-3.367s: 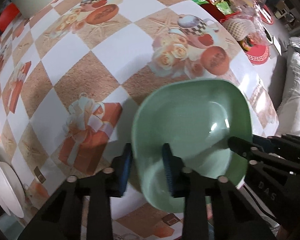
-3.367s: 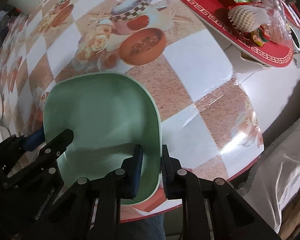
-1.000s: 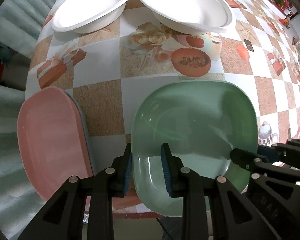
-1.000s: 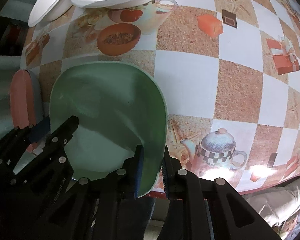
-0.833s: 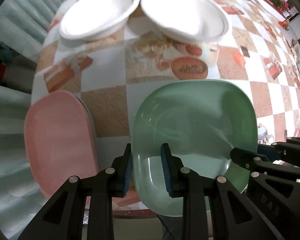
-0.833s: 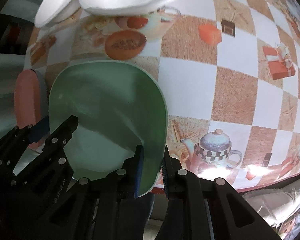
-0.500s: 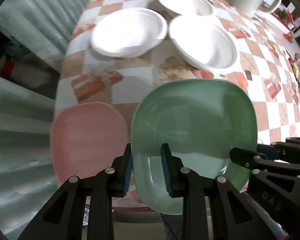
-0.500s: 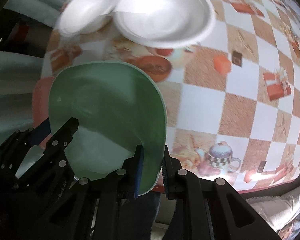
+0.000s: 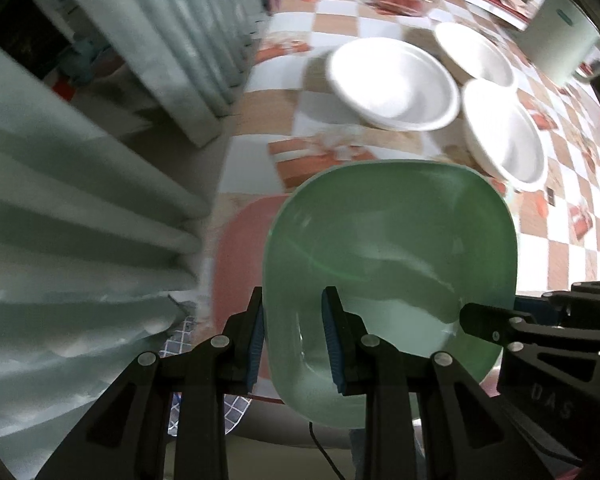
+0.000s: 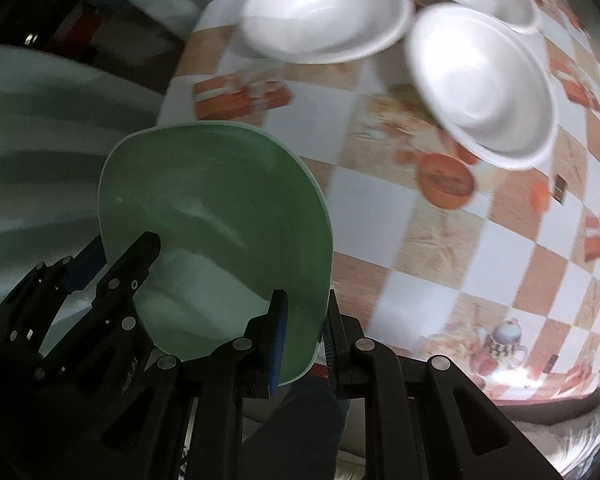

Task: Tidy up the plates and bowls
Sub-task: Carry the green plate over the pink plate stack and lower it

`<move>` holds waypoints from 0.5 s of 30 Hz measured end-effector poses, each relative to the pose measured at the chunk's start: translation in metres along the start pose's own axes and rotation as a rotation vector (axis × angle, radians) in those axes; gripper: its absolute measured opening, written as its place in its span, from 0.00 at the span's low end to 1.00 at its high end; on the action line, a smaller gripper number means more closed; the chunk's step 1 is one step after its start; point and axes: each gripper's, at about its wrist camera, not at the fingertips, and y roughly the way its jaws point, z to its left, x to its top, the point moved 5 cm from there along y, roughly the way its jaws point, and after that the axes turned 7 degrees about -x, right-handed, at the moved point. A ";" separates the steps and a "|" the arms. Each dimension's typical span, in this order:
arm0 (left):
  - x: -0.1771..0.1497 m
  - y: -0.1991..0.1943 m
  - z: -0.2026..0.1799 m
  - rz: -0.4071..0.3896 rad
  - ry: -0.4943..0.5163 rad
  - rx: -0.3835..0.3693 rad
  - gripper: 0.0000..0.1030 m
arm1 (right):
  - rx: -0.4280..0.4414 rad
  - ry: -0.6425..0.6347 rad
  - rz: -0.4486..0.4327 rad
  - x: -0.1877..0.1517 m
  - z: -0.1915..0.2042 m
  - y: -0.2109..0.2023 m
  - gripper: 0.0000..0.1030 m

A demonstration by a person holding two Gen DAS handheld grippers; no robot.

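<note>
**A:** Where was the pale green, rounded-square plastic bowl [image 9: 392, 248]?

**B:** Held up off the checked, picture-printed tablecloth [image 9: 556, 256], above the table's near corner. It overlapped a salmon-pink rounded plate [image 9: 240, 256] lying at that corner, next to the table's left edge.

**A:** And the jaws?

**B:** The left gripper [image 9: 296, 336] was clenched on the bowl's left rim, one blue-padded finger outside the wall and one inside. The right gripper [image 10: 302, 340] was clamped the same way on the opposite rim; in the left wrist view it [image 9: 500, 324] came in at the bowl's right side.

**A:** Anything else on the table?

**B:** Three white, round, shallow foam bowls [image 9: 392, 84] sat grouped toward the far left part of the cloth, close together, their rims seeming to overlap. Beyond them, near the far edge, stood a pale mint container [image 9: 560, 40], blurred. Pale grey-green pleated curtains [image 9: 80, 200] hung just off the table's left edge.

**A:** Was the bowl level?

**B:** I couldn't tell; both views were blurred.
</note>
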 end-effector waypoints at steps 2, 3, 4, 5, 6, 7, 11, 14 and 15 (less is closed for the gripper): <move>-0.001 0.000 0.014 0.000 -0.025 0.007 0.29 | 0.002 -0.023 0.003 0.003 0.013 0.002 0.19; 0.000 0.000 0.018 0.000 -0.031 0.010 0.29 | 0.004 -0.031 0.006 0.004 0.019 0.004 0.19; 0.000 0.001 0.024 0.000 -0.039 0.018 0.29 | 0.008 -0.037 0.011 0.006 0.024 0.006 0.19; 0.000 0.002 0.028 0.001 -0.043 0.026 0.29 | 0.012 -0.040 0.014 0.008 0.028 0.007 0.19; 0.000 0.003 0.031 0.003 -0.048 0.032 0.29 | 0.014 -0.045 0.016 0.010 0.033 0.009 0.19; 0.000 0.006 0.036 0.007 -0.057 0.036 0.29 | 0.012 -0.051 0.016 0.012 0.037 0.010 0.19; 0.001 0.014 0.046 0.018 -0.069 0.042 0.29 | 0.006 -0.060 0.023 0.018 0.046 0.017 0.19; 0.002 0.022 0.048 0.032 -0.065 0.050 0.29 | 0.003 -0.054 0.040 0.022 0.050 0.025 0.19; 0.002 0.024 0.048 0.035 -0.065 0.054 0.29 | 0.000 -0.055 0.046 0.022 0.051 0.028 0.19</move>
